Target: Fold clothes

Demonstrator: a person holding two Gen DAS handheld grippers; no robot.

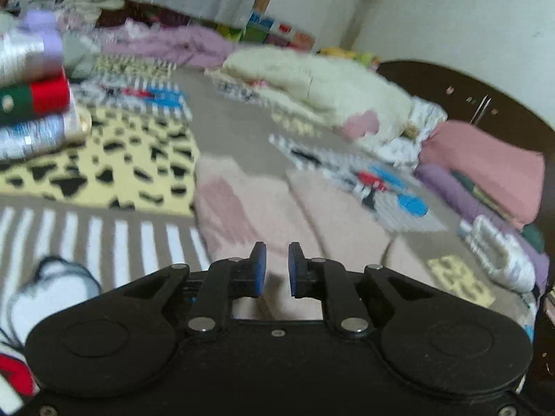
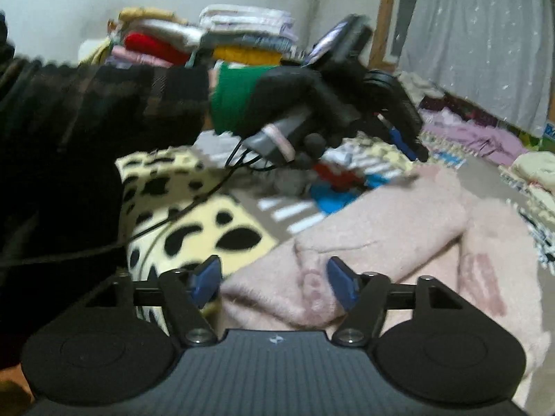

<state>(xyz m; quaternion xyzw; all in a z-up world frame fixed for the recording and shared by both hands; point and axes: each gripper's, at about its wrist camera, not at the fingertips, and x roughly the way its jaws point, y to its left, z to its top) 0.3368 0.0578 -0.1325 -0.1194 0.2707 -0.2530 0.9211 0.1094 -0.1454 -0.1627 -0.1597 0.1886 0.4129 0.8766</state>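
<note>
— Across the patterned bedspread (image 1: pixel 239 128), running from the left edge, what is visible?

— A stack of folded clothes (image 1: pixel 33 104) sits far left in the left wrist view, red and green layers among pale ones. Beside it lies the yellow, black-spotted patch (image 1: pixel 114 166) of the spread. Then comes the pale pink fuzzy garment (image 1: pixel 263 208), spread out just ahead of the left gripper (image 1: pixel 277 268). Further right, a cream fleece heap (image 1: pixel 326 83), and at the far right a second folded pile (image 1: pixel 485 180) in pink and purple.

— And the left gripper's fingers?

— Slightly apart, a narrow gap between the blue pads (image 1: pixel 260 270), nothing between them.

— The right wrist view?

— On the left, a dark sleeve (image 2: pixel 86 121) and a black-gloved hand (image 2: pixel 295 104) with a green cuff holding the other gripper above the spread. Low centre, the right gripper (image 2: pixel 274 282) has its fingers wide apart over a fold of the pink garment (image 2: pixel 381 235), clamping nothing. No basket or bin can be made out; the blur hides finer detail.
</note>
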